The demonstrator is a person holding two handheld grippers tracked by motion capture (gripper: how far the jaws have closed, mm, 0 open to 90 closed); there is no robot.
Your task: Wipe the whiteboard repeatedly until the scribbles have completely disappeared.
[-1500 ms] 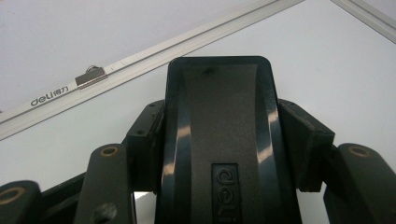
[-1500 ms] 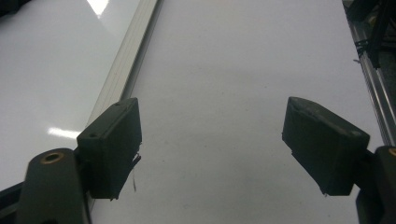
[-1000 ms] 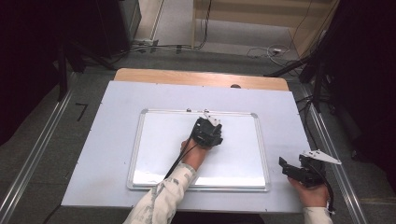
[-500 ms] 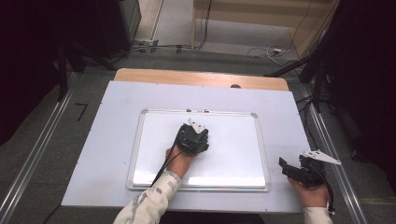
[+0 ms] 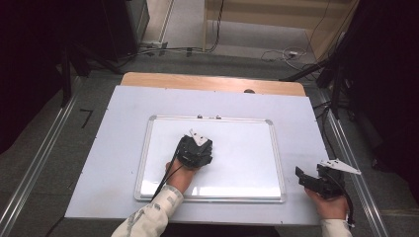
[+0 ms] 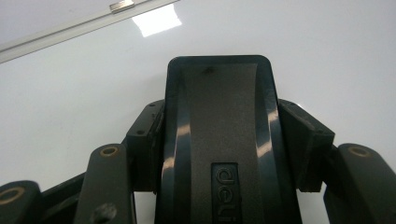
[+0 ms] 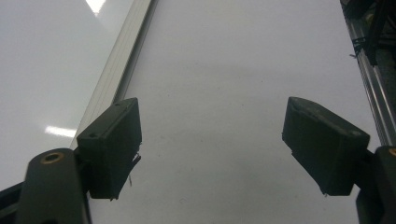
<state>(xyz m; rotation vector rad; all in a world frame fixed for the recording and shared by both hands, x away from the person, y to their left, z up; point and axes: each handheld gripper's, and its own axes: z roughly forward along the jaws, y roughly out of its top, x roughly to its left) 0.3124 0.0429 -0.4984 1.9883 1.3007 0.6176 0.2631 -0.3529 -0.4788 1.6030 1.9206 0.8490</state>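
The left tongs (image 5: 195,150) sit over the whiteboard (image 5: 257,148), left of its middle and toward the near edge of the counter (image 5: 118,128). In the left gripper view the jaws are closed flat against both long sides of a black board eraser (image 6: 219,140); the brand mark "deli" is partly legible on its glossy moulded back. Whether the eraser's underside is touching the board cannot be determined from these views.

Handling assessment: the eraser appears to be a rigid plastic shell, probably light, with a soft wiping face beneath. The polished top is likely slippery, so the side walls, where the jaws now bear, are the sound place to hold it; the grip looks square and centred. Pressure downward should be moderate, as the board's surface is smooth and the eraser could skate sideways.

The whiteboard lies flat at the centre of the counter, its aluminium frame (image 7: 116,70) intact, its surface apparently clean with glare patches.

The right tongs (image 7: 212,149) rest near the counter's near right corner, just off the board's right edge, jaws wide apart and holding nothing.
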